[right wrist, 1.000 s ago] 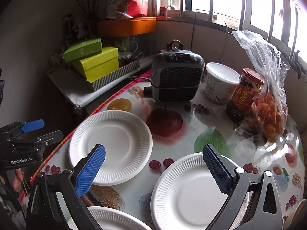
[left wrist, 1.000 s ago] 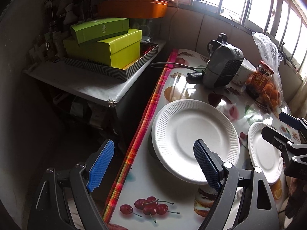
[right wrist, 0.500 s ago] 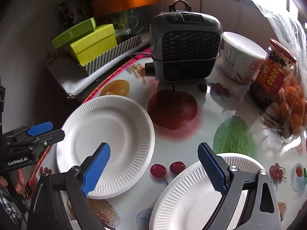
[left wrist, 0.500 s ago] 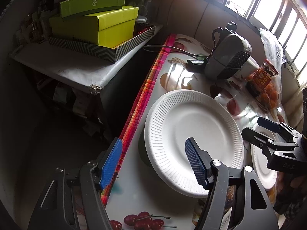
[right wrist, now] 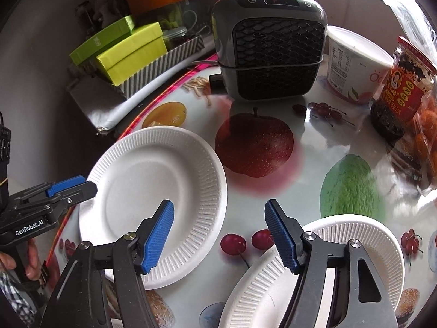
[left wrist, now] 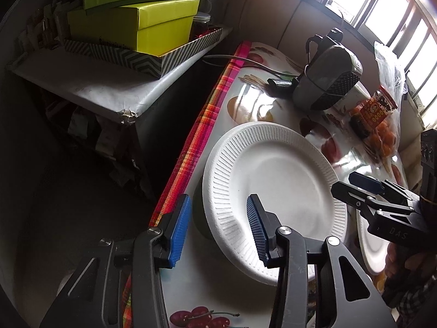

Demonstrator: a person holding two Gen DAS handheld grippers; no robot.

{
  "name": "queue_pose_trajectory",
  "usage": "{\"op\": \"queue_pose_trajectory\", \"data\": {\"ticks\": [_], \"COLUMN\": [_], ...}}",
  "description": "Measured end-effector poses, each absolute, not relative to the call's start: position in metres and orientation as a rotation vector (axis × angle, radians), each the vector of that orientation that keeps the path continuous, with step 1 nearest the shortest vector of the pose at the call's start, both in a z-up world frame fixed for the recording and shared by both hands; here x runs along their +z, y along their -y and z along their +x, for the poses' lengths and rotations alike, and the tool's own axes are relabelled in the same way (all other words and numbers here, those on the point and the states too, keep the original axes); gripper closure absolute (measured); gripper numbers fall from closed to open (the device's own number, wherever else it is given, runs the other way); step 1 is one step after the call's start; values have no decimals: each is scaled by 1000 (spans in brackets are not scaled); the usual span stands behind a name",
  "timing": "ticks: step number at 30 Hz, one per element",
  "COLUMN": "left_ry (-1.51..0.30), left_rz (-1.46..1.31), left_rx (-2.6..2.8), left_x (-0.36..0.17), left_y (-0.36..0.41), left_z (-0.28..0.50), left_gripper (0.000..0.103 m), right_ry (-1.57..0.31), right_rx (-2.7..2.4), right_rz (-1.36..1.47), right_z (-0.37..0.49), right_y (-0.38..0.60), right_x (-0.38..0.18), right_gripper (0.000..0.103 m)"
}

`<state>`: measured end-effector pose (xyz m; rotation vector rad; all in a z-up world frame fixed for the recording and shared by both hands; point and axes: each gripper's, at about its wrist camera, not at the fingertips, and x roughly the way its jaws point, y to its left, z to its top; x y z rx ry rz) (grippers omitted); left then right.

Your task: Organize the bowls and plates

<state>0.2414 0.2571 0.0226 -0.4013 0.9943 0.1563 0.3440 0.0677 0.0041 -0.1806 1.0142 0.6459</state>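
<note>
A white paper plate (left wrist: 275,191) lies at the table's left edge, also in the right wrist view (right wrist: 153,191). My left gripper (left wrist: 218,232) is open, its fingers straddling the plate's near-left rim, one pad (left wrist: 256,229) over the plate, the other (left wrist: 179,232) outside it. My right gripper (right wrist: 218,235) is open, its fingers straddling the same plate's right rim. A second white plate (right wrist: 314,268) lies under the right finger, also seen in the left wrist view (left wrist: 374,248). Both grippers hold nothing.
A grey fan heater (right wrist: 270,41), a white tub (right wrist: 352,65), a red-labelled jar (right wrist: 401,87) and a bag of oranges (left wrist: 385,136) stand at the table's back. A side shelf (left wrist: 90,82) with green boxes (left wrist: 136,24) is left of the table edge (left wrist: 196,147).
Both grippers have moved forward and down toward the left plate. Their jaws have narrowed somewhat but remain open.
</note>
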Motion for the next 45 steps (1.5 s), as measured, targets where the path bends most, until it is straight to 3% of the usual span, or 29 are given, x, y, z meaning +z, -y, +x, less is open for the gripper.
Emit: {"op": "queue_pose_trajectory", "data": {"ticks": [6, 8, 22, 45], "left_ry": [-1005, -1004, -1009, -1012], "left_rz": [-435, -435, -422, -383], "left_rx": [148, 150, 158, 177], "left_x": [19, 20, 20, 25], "left_y": [-259, -259, -258, -253], "left_z": [242, 242, 244, 244], "left_gripper": [71, 80, 81, 81], "right_ry": [-1030, -1032, -1047, -1055], "right_rx": [654, 655, 658, 631], "right_rz": [-162, -160, -139, -143], "right_z": [345, 345, 348, 345], "right_y": [-67, -67, -66, -67], "right_x": [2, 2, -1, 4], "right_gripper": [49, 55, 80, 85]}}
